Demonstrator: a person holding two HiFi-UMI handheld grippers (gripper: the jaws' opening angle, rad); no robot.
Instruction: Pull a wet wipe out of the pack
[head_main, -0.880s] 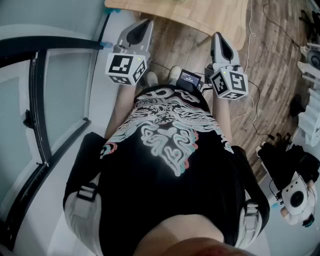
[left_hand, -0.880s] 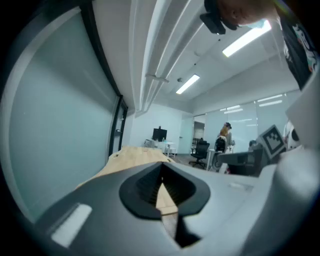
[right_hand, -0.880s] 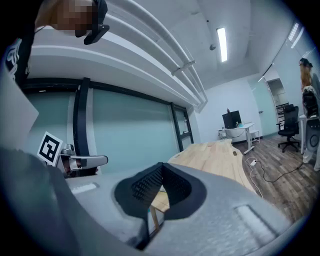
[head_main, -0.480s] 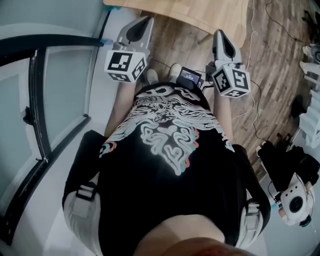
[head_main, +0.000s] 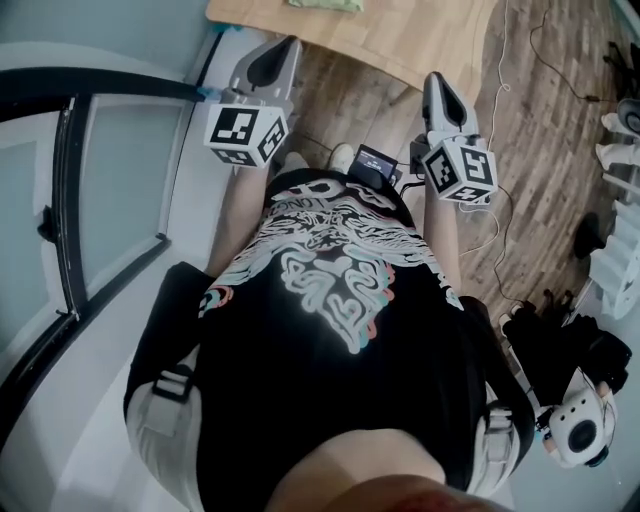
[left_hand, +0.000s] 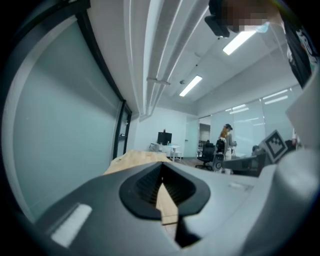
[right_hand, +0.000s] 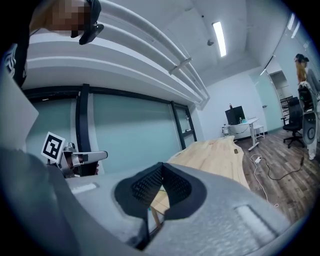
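Wipe pack (head_main: 322, 4) lies on wooden table (head_main: 430, 35).

Wooden table (head_main: 420, 40) ahead, glass wall (head_main: 120, 180) left, floor (head_main: 545, 140) open right

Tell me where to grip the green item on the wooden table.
Probably its near edge, approached from the person's side: only that low, flat edge of the green item shows, lying on the table. The rest is cut off. Open the shut left gripper first.

no lettering can be read; the shirt (head_main: 340, 290) print is illegible.
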